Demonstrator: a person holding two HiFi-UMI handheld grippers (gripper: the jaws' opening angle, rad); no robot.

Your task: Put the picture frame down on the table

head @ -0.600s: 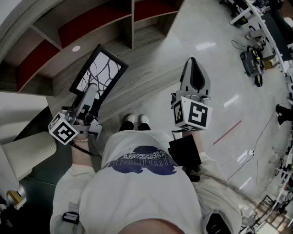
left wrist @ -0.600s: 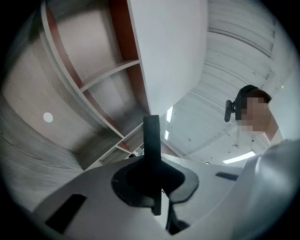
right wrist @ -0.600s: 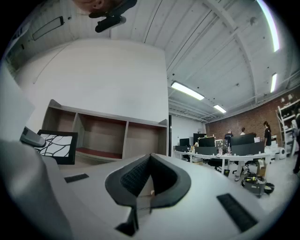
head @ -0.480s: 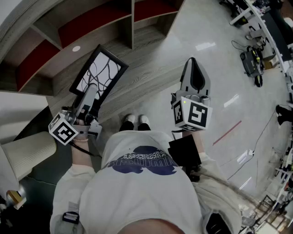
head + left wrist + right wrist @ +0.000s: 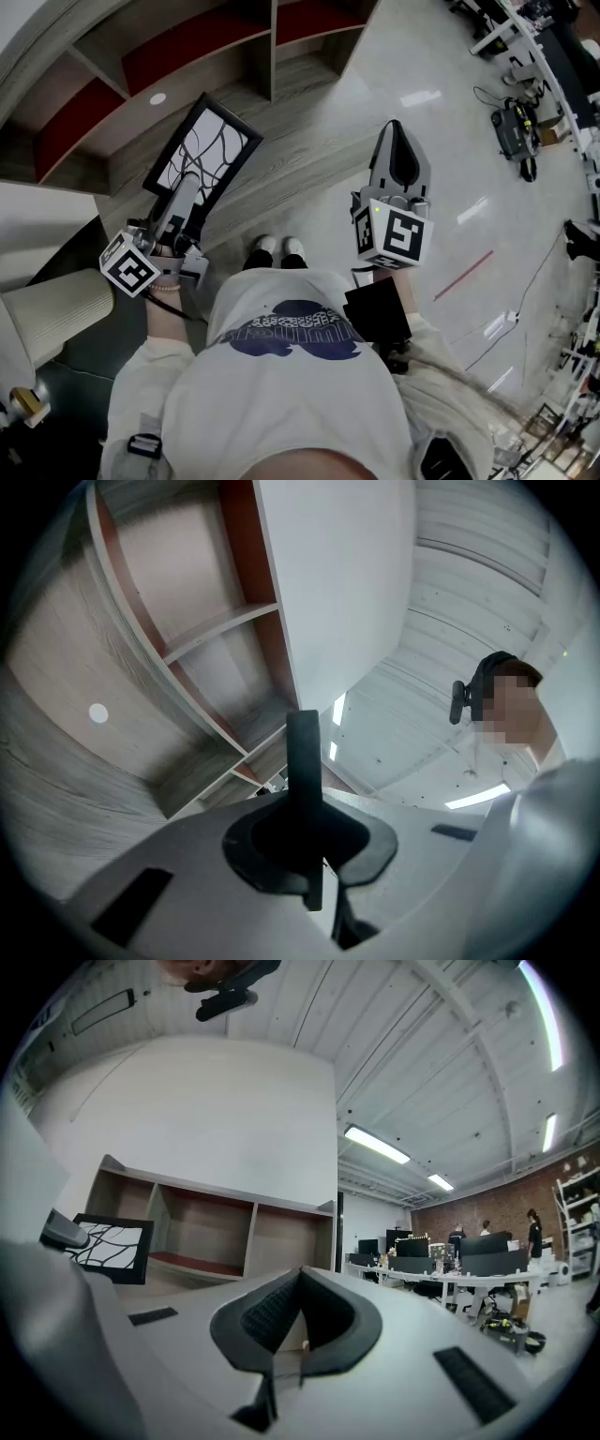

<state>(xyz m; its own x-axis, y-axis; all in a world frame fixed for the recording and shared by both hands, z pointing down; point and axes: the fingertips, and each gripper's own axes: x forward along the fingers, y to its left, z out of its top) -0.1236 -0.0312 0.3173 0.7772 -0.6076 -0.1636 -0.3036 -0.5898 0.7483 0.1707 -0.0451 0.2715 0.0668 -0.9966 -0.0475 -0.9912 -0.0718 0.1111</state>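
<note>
The picture frame is black-rimmed, with a white picture of black curved lines. My left gripper is shut on its lower edge and holds it tilted in the air in front of the wooden shelf unit. In the left gripper view the frame shows edge-on as a dark strip clamped between the pads of the left gripper. My right gripper is shut and empty over the glossy floor, to the right of the frame. The right gripper view shows its closed jaws and the frame off to the left.
Low wooden shelves with red backs stand just ahead. A white flat surface and a pale cushioned roll lie at the left. Desks with monitors, cables and people are far right. The person's feet stand on the floor below.
</note>
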